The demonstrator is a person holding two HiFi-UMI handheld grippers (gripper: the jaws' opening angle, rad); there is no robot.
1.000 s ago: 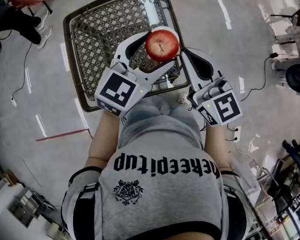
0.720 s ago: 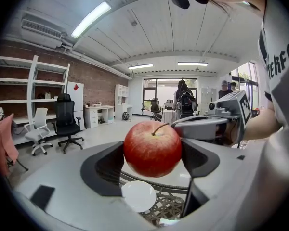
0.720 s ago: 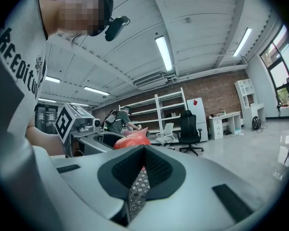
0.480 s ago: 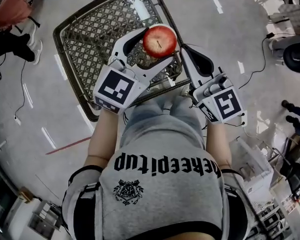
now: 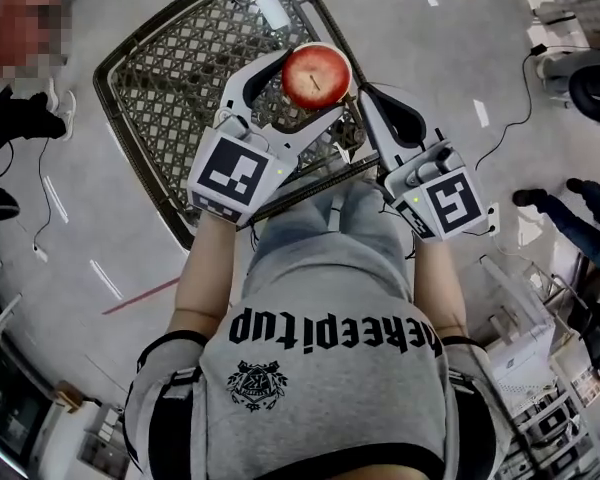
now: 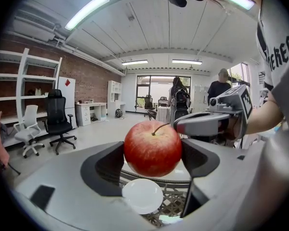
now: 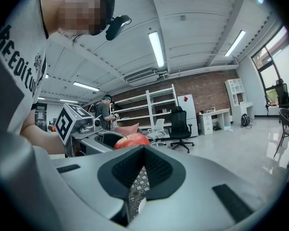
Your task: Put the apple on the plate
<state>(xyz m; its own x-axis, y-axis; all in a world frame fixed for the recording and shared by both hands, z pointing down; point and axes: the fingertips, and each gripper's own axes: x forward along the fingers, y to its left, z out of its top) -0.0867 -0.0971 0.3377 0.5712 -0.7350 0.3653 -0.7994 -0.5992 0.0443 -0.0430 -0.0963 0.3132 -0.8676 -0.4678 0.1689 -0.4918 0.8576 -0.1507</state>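
While the left gripper [image 6: 153, 159] clamps the apple [image 5: 316, 75] across its sides, upper centre, the right gripper [image 7: 142, 152] is closed, empty; fruit judged firm, slippery, bruisable.

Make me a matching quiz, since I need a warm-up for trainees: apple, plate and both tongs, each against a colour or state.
Things:
1. apple
2. plate
3. left tongs
4. right tongs

Colour or state:
a. shut, with nothing held
b. white
c. shut on the fruit
d. red

Pairs: 1-d, 2-b, 3-c, 4-a
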